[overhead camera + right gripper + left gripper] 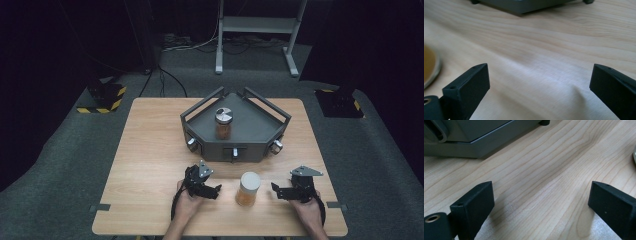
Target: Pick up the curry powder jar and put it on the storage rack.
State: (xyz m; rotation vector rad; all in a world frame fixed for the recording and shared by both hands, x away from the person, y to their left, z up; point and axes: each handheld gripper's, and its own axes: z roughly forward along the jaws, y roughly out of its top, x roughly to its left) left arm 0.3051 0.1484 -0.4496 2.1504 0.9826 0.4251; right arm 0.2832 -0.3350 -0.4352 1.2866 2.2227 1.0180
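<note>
A jar with a white lid [248, 188] and orange-brown contents stands upright on the wooden table [150, 165] near its front edge, between the two grippers. My left gripper [216, 190] rests just left of it, jaws wide apart over bare wood [541, 195]. To the jar's right lies my right gripper [275, 190], open too with nothing between its jaws [539, 80]; the jar's base [430, 65] shows at the left edge of the right gripper view. A second jar with a silver lid [223, 123] stands upright inside the dark grey tray [250, 125].
The grey tray has raised rails and knobs on its front face and sits at the table's back middle; its edge [474, 142] shows ahead of the left gripper. Beyond the table are a white stand [255, 30] and cables on the floor.
</note>
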